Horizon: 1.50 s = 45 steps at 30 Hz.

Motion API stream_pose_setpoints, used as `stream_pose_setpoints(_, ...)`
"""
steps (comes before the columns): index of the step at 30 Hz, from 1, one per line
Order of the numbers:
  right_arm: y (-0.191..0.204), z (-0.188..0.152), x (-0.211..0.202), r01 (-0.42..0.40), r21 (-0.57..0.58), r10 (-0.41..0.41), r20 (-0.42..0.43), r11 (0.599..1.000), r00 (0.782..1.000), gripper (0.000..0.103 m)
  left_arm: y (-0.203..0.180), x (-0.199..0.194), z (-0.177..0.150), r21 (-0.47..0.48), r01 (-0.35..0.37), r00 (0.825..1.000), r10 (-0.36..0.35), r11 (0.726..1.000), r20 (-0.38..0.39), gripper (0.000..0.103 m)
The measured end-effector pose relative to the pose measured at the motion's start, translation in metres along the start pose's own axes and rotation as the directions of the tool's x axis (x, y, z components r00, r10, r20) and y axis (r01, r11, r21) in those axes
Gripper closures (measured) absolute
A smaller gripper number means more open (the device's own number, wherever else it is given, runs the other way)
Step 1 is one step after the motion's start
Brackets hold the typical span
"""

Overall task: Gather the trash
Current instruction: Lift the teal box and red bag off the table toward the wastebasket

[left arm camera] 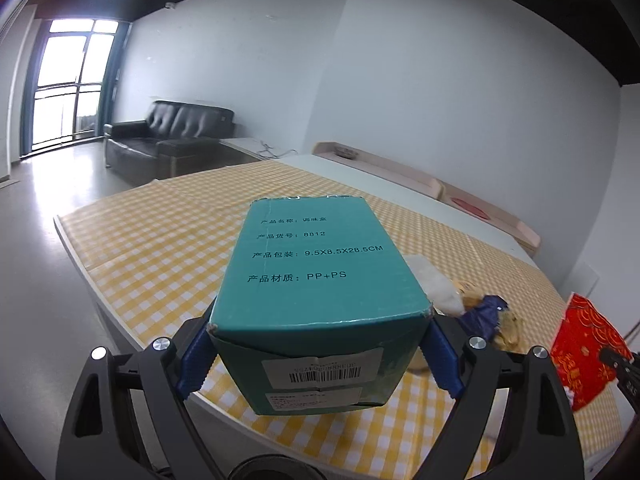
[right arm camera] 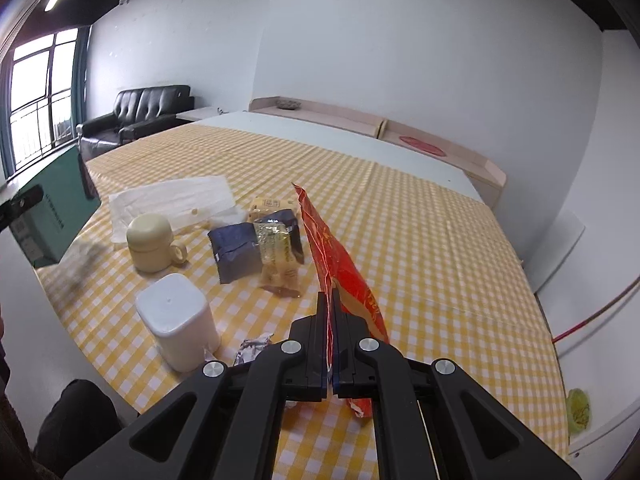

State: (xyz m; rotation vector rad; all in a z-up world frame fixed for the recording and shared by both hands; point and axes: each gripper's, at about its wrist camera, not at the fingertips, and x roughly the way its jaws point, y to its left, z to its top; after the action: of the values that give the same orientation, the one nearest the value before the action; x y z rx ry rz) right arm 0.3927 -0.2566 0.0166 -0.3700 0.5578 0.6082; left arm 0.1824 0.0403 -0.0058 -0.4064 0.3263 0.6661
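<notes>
My left gripper (left arm camera: 318, 350) is shut on a teal cardboard box (left arm camera: 316, 280), its blue pads (left arm camera: 194, 362) pressing both sides; the box hangs above the checked table. The same box (right arm camera: 52, 208) shows at the left edge of the right wrist view. My right gripper (right arm camera: 329, 308) is shut on the edge of a red snack bag (right arm camera: 340, 264), which stands up off the table; that bag (left arm camera: 584, 348) also shows at the right in the left wrist view. On the table lie a dark blue wrapper (right arm camera: 240, 248), a yellow clear wrapper (right arm camera: 278, 256) and a crumpled foil scrap (right arm camera: 252, 348).
A yellow-checked tablecloth (right arm camera: 420, 240) covers the table. On it stand a cream lidded mug (right arm camera: 152, 242) and a white square container (right arm camera: 176, 320), with a white tissue sheet (right arm camera: 176, 198) behind. A black sofa (left arm camera: 168, 136) and a window are at the far left.
</notes>
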Motion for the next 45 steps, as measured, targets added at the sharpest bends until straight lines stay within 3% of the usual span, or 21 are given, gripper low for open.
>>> stream_pose_setpoints(3, -0.002, -0.002, -0.014, 0.056, -0.006, -0.056, 0.022, 0.998, 0.998, 0.097, 0.011, -0.007, 0.0, -0.006, 0.086, 0.996, -0.086, 0.996, -0.02, 0.017)
stream_pose_setpoints(7, -0.009, -0.002, -0.034, 0.063, 0.024, -0.064, 0.031, 0.998, 0.997, 0.097, 0.023, -0.019, 0.0, 0.007, 0.168, 0.985, -0.168, 0.986, -0.048, 0.017)
stream_pose_setpoints(12, -0.006, -0.006, -0.069, 0.084, 0.017, -0.085, 0.06, 0.996, 0.995, 0.097, 0.035, -0.039, -0.002, 0.069, 0.219, 0.975, -0.216, 0.973, -0.053, 0.016)
stream_pose_setpoints(16, 0.003, -0.014, -0.101, 0.077, 0.006, -0.077, 0.081, 0.997, 0.994, 0.097, 0.041, -0.053, -0.003, 0.112, 0.299, 0.953, -0.29, 0.948, -0.087, 0.016)
stream_pose_setpoints(20, 0.018, -0.028, -0.133, 0.056, -0.014, -0.054, 0.099, 0.998, 0.994, 0.097, 0.047, -0.065, -0.007, 0.163, 0.315, 0.948, -0.301, 0.935, -0.102, 0.016)
stream_pose_setpoints(25, 0.047, -0.046, -0.164, 0.018, -0.05, -0.012, 0.118, 0.999, 0.993, 0.097, 0.057, -0.076, -0.011, 0.17, 0.372, 0.926, -0.351, 0.913, -0.14, 0.016)
stream_pose_setpoints(29, 0.071, -0.06, -0.182, -0.026, -0.076, 0.035, 0.123, 0.997, 0.992, 0.097, 0.062, -0.085, -0.017, 0.2, 0.384, 0.92, -0.356, 0.901, -0.166, 0.016)
stream_pose_setpoints(35, 0.108, -0.081, -0.185, -0.111, -0.113, 0.122, 0.1, 0.987, 0.987, 0.097, 0.068, -0.102, -0.028, 0.252, 0.413, 0.906, -0.368, 0.875, -0.207, 0.016)
stream_pose_setpoints(45, 0.151, -0.11, -0.156, -0.212, -0.147, 0.218, 0.025, 0.966, 0.976, 0.097, 0.074, -0.113, -0.058, 0.314, 0.478, 0.868, -0.388, 0.82, -0.31, 0.016)
